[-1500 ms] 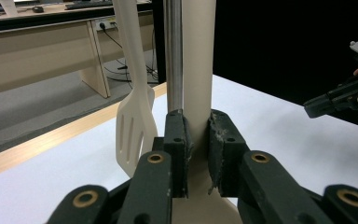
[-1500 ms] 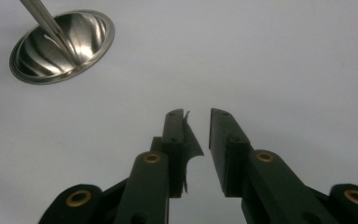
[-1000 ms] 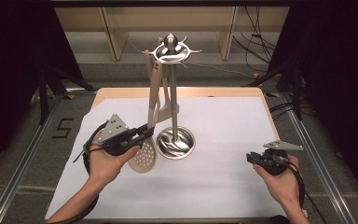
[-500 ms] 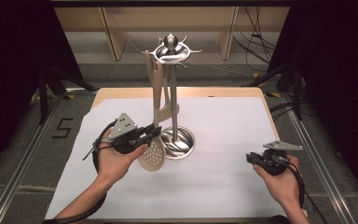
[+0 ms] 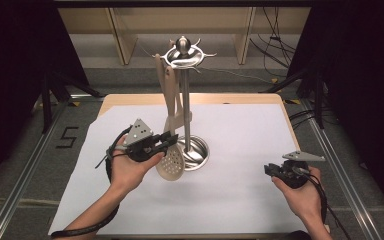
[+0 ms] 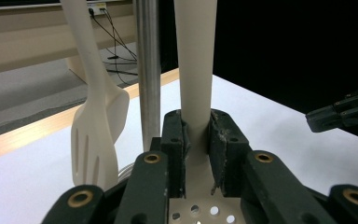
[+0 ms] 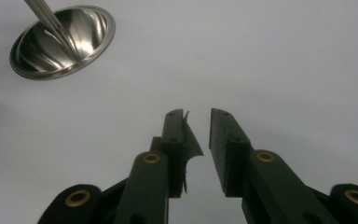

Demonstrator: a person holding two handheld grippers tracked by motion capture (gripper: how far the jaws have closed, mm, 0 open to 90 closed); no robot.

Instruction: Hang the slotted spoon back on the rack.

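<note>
A steel utensil stand point(image 5: 185, 107) rises from a round base point(image 5: 201, 153) on the white sheet. A cream perforated skimmer point(image 5: 170, 165) hangs from its top ring, with the head low beside the base. My left gripper point(image 5: 172, 140) reaches it from the left. Its pads lie against the skimmer's handle point(image 6: 193, 70) just above the head, and the jaws have just been opening a little. A cream slotted spatula point(image 6: 94, 140) hangs behind the pole point(image 6: 148, 70). My right gripper point(image 5: 270, 170) rests at the right with nothing between its parted jaws point(image 7: 197, 113).
The white sheet point(image 5: 240, 130) covers a wooden table whose far edge point(image 5: 240, 97) shows. Dark curtains stand at both sides, and cables lie on the floor beyond. In the right gripper view the stand's base point(image 7: 63, 42) sits at the upper left.
My left gripper has moved right toward the stand with the skimmer's handle between its jaws, and the skimmer head has swung closer to the base. The right gripper has stayed still.
</note>
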